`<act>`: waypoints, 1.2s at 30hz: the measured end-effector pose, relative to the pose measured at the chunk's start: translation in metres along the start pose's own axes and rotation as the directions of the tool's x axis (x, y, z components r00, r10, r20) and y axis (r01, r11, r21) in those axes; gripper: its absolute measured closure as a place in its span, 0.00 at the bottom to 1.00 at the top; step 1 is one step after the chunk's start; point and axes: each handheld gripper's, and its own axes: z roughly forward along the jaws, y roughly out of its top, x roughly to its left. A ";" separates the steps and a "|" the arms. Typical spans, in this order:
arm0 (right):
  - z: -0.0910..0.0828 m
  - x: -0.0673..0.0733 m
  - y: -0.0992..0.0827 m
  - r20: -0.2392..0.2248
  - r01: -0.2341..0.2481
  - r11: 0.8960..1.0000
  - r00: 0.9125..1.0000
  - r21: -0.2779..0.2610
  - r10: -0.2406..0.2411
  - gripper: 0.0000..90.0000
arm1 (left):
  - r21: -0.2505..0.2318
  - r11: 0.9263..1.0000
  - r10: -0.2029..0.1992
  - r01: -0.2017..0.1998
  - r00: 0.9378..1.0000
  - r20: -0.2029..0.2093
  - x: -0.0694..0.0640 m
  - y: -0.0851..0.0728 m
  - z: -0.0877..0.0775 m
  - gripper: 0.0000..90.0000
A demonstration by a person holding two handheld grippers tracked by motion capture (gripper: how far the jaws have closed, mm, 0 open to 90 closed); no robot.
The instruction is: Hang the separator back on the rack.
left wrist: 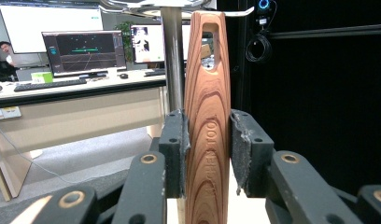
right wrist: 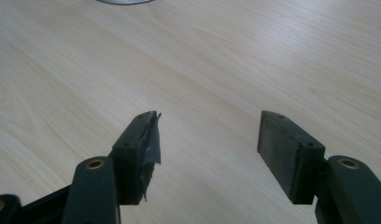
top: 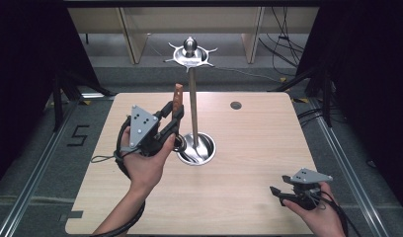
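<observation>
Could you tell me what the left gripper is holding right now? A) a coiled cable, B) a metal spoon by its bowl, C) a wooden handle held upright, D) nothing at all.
C: in the left gripper view the fingers of the left gripper press on both sides of the wooden handle, which stands upright beside the metal stand.

Reddish-brown wood-grained handle [left wrist: 207, 116], silver metal stand [top: 193, 106], pale wood-grain table [top: 249, 168], black claw pads [right wrist: 286, 149].
</observation>
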 end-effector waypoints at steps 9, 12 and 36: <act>0.000 0.000 0.000 0.001 0.007 1.000 1.000 0.002 -0.007 0.43 | -0.015 1.000 0.021 -0.021 1.000 -0.007 0.001 0.006 0.004 0.75; -0.001 0.001 0.001 -0.005 -0.022 1.000 1.000 0.013 0.022 0.43 | -0.016 1.000 0.017 -0.017 1.000 -0.008 0.001 0.008 0.004 0.75; 0.000 -0.001 0.000 0.002 0.007 1.000 1.000 0.004 -0.007 0.43 | -0.025 1.000 -0.004 0.004 1.000 -0.010 -0.002 0.015 0.013 0.75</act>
